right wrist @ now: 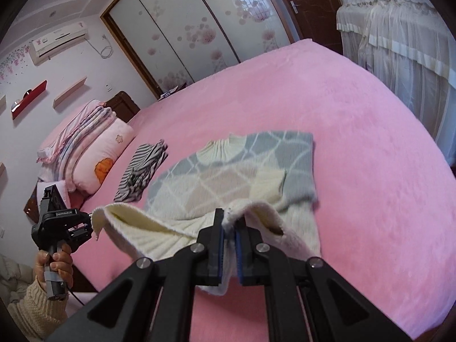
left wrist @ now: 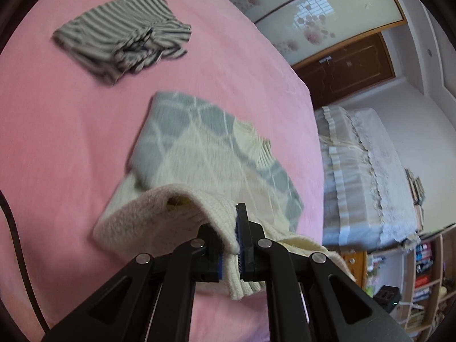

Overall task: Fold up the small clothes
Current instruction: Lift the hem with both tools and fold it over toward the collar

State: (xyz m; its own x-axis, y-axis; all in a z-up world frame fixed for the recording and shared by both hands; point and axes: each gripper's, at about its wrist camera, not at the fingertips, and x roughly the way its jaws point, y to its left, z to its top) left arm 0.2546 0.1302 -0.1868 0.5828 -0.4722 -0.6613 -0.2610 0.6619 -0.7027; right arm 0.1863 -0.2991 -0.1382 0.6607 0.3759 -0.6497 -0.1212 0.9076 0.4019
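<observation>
Both hand-held grippers (left wrist: 230,245) (right wrist: 228,245) pinch the sweater's (right wrist: 228,176) hem; striped garment (left wrist: 122,37) lies beyond on bed (right wrist: 356,142).

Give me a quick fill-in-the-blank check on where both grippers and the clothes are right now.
1. Both grippers are shut on the cream hem of the ____.
2. The left gripper and right gripper hold that hem ____ the pink bed.
3. The folded ____ garment lies apart from the sweater.

Missing words: sweater; above; striped

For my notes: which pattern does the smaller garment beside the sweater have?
Grey and white stripes on the small garment, clearest in the left wrist view.
</observation>
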